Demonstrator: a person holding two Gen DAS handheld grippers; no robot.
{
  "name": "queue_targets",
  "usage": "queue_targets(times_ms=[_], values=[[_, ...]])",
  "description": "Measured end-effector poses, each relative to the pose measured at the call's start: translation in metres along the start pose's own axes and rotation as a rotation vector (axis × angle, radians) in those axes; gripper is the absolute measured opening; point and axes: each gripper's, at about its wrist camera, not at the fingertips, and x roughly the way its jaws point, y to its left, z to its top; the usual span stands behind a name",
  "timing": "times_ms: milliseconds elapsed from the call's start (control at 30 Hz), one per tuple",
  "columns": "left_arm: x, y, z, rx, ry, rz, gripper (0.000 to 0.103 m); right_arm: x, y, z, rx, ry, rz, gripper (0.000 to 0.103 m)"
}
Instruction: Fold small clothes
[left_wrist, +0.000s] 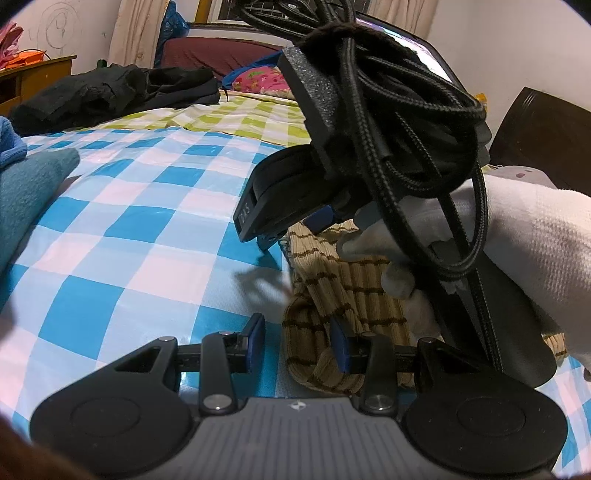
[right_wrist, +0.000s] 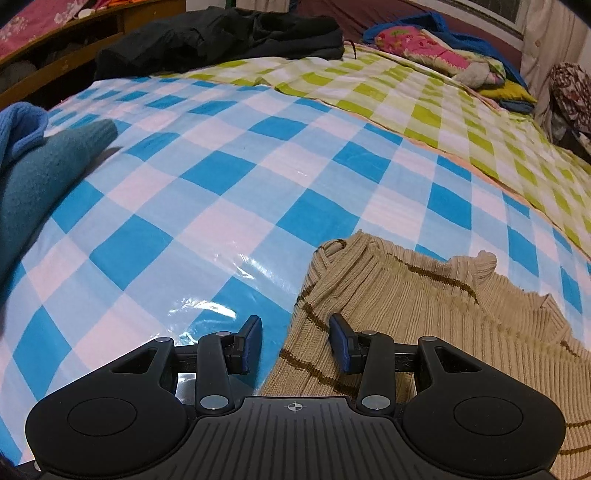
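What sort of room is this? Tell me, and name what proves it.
Most likely a bedroom: a bed under a blue checked cover, a dark headboard and curtains by the window.

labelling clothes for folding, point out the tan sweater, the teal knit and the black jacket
tan sweater (right_wrist: 424, 295), right wrist view, ribbed body
teal knit (right_wrist: 44, 177), right wrist view, middle of fabric
black jacket (right_wrist: 221, 33), right wrist view, crumpled middle

Open checkered sheet (right_wrist: 207, 206) ahead; teal knit (right_wrist: 40, 184) crowds left, black clothes (right_wrist: 221, 37) block the far edge.

tan brown-striped sweater (right_wrist: 424, 314), blue-white checked sheet (right_wrist: 221, 184)
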Motion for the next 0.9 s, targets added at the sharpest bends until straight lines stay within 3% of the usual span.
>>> queue_targets(times_ms=[667, 900], values=[[0.002, 0.001, 0.001, -0.002, 0.0, -0.011, 0.044, -0.005, -0.005, 0.0, 0.014, 0.012, 0.008, 0.041], [0.001, 0.001, 0.002, 0.003, -0.012, -0.026, 0.044, -0.014, -0.019, 0.004, 0.106, 0.001, 0.062, 0.041]])
